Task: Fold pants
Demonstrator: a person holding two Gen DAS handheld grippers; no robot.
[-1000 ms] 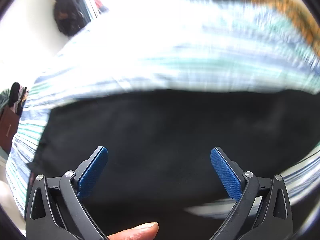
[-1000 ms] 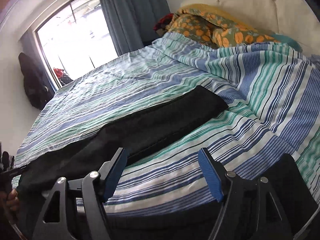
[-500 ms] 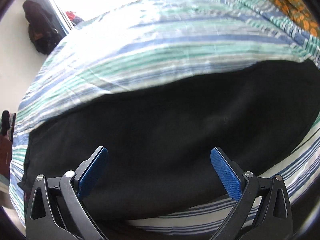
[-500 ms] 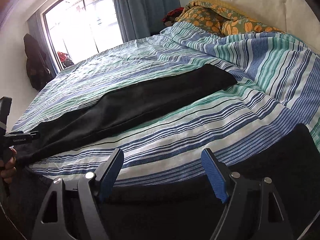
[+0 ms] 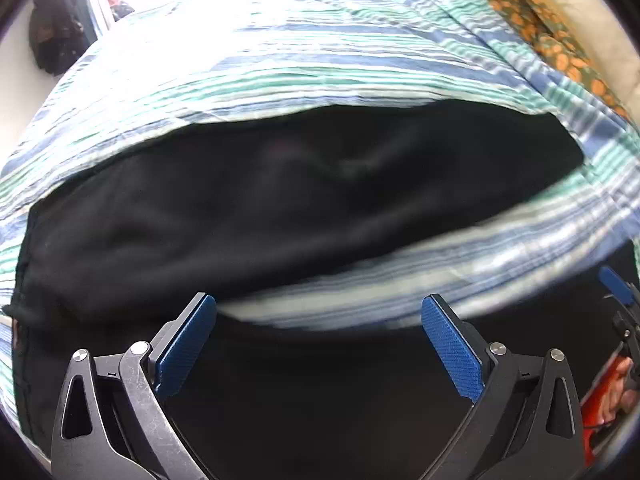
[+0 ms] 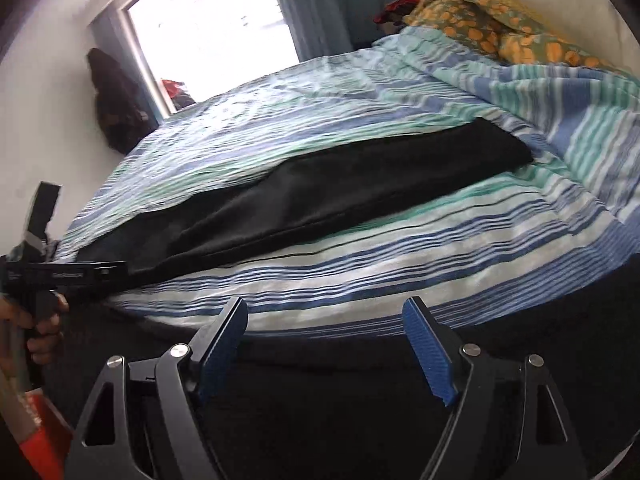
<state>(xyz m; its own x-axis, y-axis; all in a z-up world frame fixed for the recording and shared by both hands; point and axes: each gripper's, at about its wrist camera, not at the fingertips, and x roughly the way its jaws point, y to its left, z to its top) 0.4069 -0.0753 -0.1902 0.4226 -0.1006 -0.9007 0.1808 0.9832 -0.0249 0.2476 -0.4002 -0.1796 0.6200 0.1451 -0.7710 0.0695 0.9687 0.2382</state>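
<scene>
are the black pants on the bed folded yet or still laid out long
Laid out long. The black pants lie as one long strip across the striped bedspread, no crosswise fold showing. Whether the legs are stacked lengthwise, I cannot tell.

Black pants (image 6: 360, 184), of soft matte fabric, lie flat and lengthwise on a blue, green and white striped bed (image 6: 400, 264). One long leg stretches diagonally across the bed; another dark part (image 5: 320, 400) hangs over the bed's near edge.
</scene>
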